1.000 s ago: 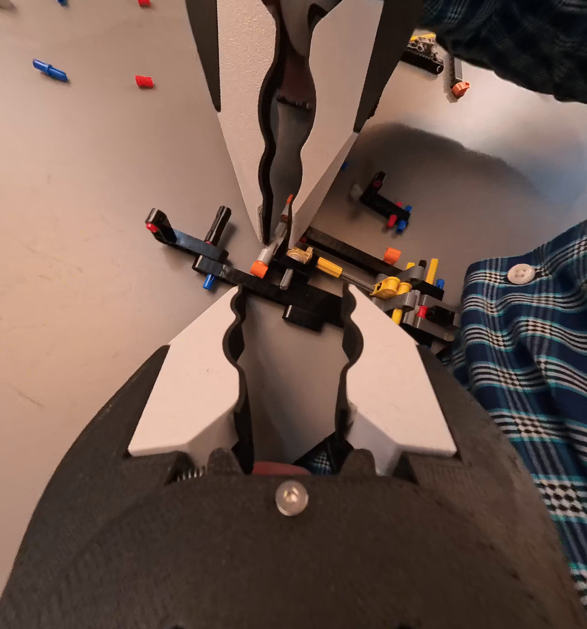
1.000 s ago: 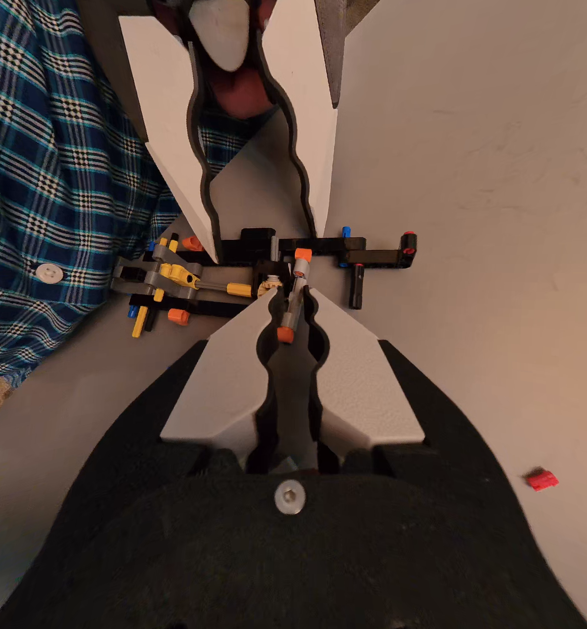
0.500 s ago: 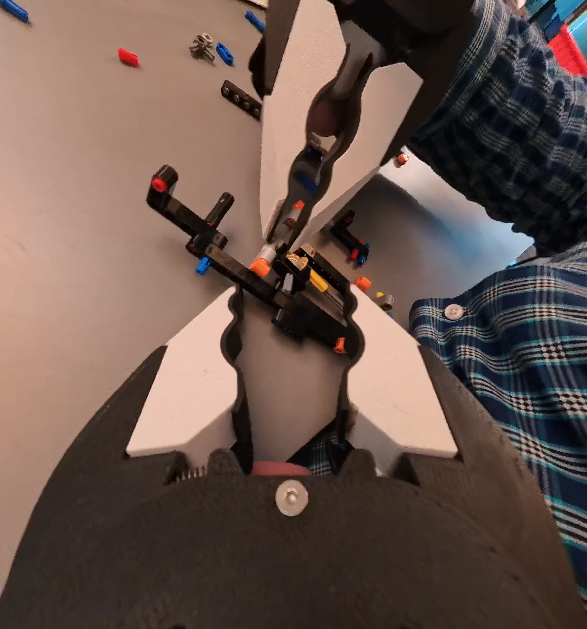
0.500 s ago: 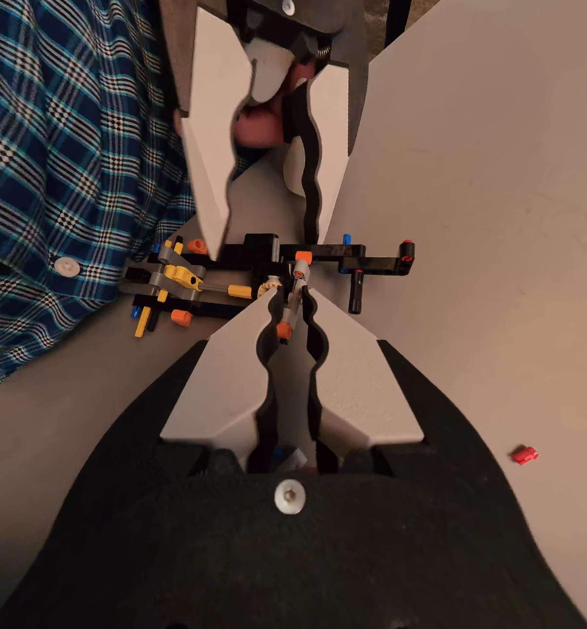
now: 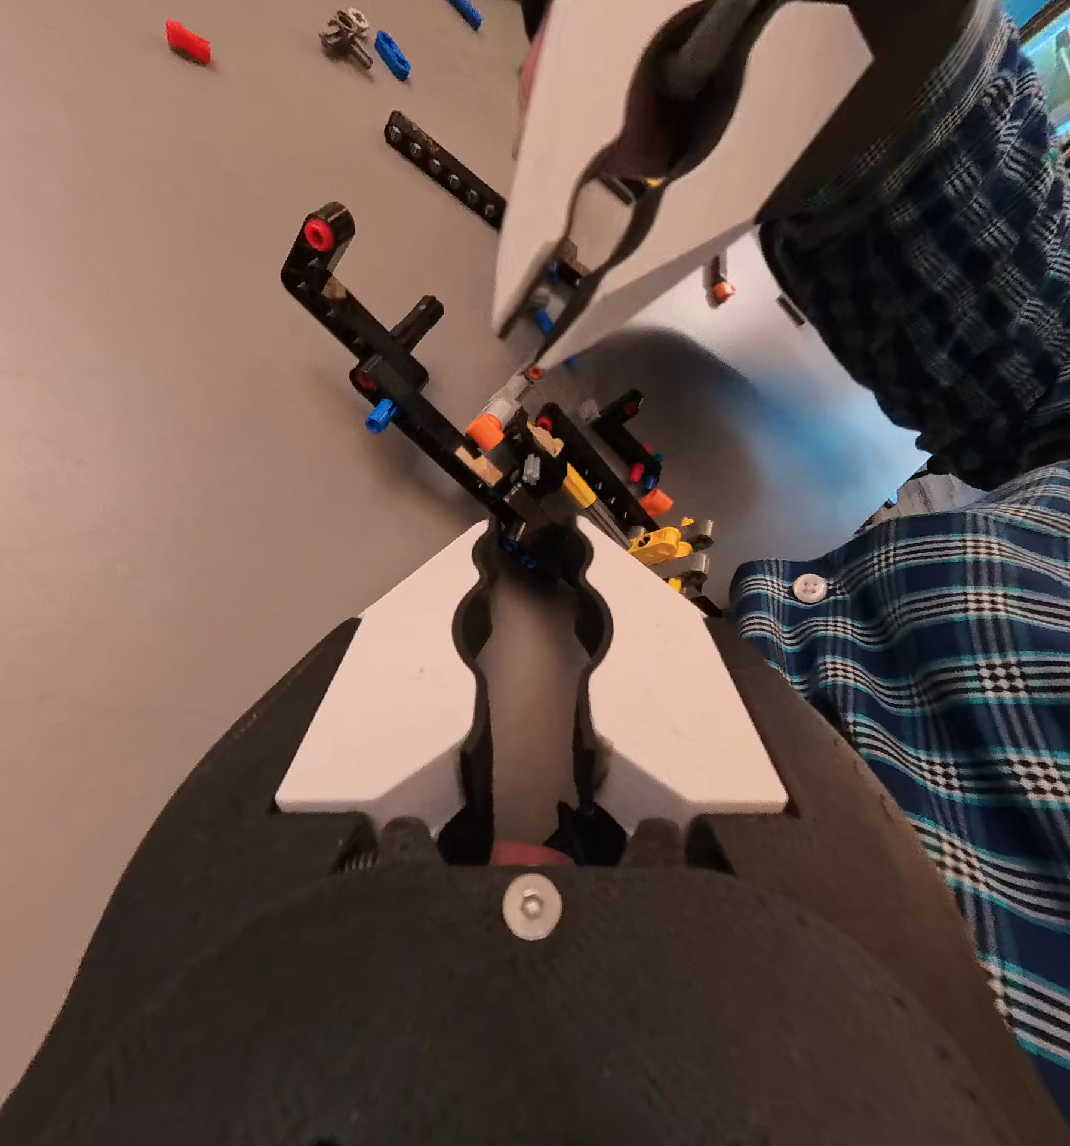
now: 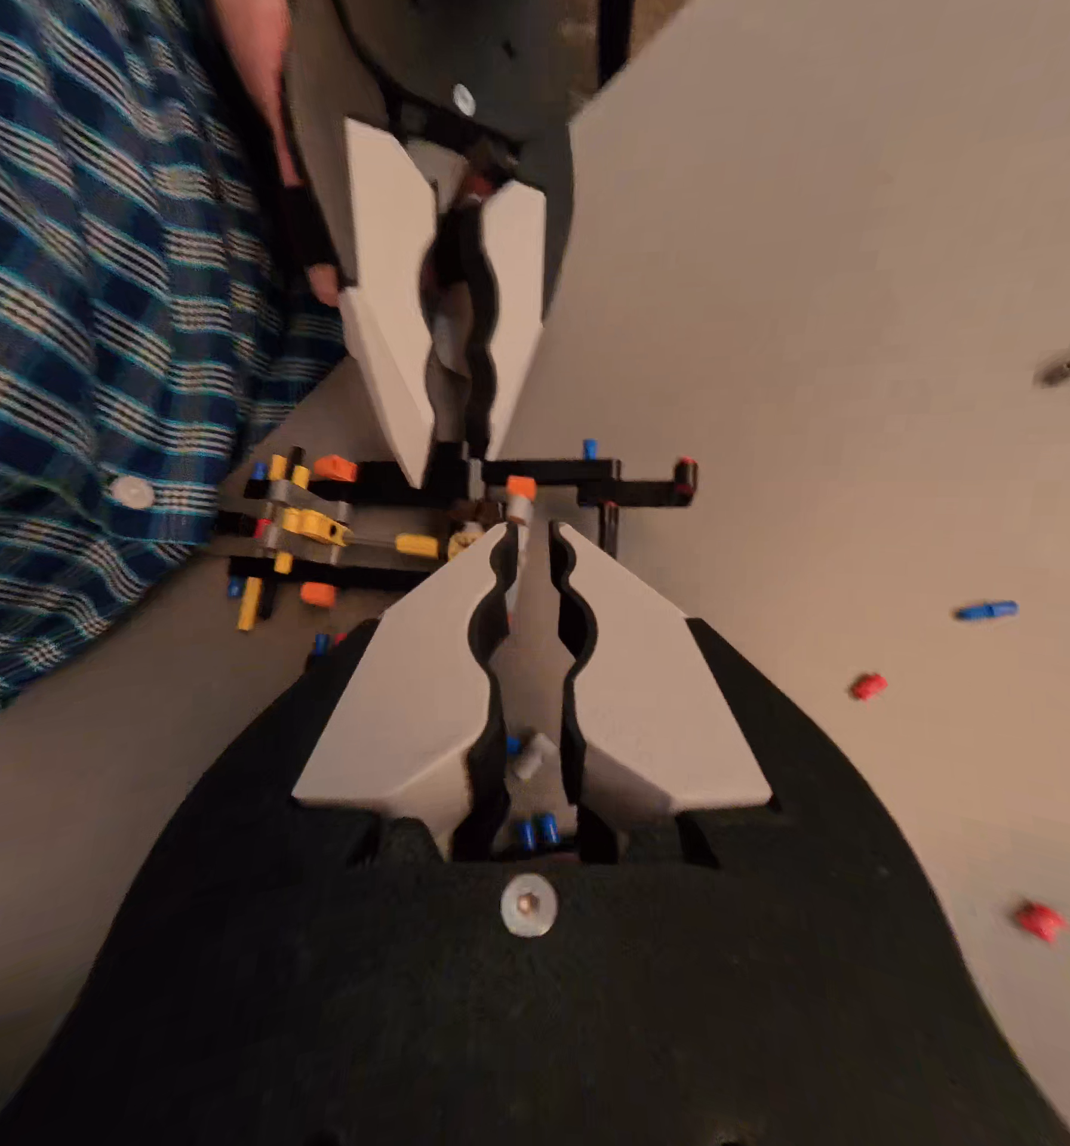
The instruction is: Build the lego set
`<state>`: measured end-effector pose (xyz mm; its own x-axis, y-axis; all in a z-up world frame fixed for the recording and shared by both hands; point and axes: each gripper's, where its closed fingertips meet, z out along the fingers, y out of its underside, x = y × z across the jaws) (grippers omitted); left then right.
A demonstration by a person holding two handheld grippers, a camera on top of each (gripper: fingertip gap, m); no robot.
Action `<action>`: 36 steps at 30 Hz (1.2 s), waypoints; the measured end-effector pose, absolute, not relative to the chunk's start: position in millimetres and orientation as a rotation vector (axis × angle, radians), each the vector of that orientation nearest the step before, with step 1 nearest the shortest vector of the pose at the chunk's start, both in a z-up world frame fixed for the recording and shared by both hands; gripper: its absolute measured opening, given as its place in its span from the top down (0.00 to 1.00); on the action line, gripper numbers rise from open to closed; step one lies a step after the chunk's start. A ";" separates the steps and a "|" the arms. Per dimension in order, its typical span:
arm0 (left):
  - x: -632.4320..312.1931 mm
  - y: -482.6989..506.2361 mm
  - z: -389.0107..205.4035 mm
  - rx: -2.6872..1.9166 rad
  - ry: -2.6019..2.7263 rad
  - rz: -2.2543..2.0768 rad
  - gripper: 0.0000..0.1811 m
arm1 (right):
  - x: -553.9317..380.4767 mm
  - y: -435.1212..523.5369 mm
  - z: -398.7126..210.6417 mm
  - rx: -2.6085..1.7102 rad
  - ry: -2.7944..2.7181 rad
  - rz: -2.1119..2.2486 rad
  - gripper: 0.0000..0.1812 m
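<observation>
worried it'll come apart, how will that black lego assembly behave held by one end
Likely light but loosely jointed: the black lego assembly is long pinned beams. Held only near its middle by the left gripper, its far arm may sag or pivot. The small blue pin could pop out.

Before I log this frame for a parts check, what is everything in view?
Lego assembly: one, mostly black with yellow, orange and grey bits, mid-table, between both tools.
Black holed beam: one, loose, beyond the assembly.
Small black L-shaped piece: one, red and blue pins, behind the assembly.
Red pieces: at least three, scattered.
Blue pins: several, scattered.
Grey connector: one, far edge.
Table: one, beige.
Plaid shirt: blue, beside the assembly.
Left tool: closed on the assembly's black bar.
Right tool: grey rod between its tips, grip unclear.
</observation>
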<state>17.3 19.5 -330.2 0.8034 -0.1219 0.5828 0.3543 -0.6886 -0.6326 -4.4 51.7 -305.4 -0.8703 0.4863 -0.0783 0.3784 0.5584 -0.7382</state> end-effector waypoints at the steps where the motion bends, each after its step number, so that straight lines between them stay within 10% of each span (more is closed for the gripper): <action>1: 17.7 19.9 -329.7 -2.202 -0.164 -0.774 0.89 | -5.7 55.5 -308.3 -0.762 -2.651 1.184 0.96; 24: 31.9 25.1 -283.4 -1.990 0.122 -0.611 0.93 | 23.2 62.0 -263.5 -1.240 -2.425 1.836 0.78; 36: 36.9 25.6 -280.4 -1.954 0.162 -0.637 0.93 | 29.7 39.2 -265.6 -1.174 -2.495 1.878 0.94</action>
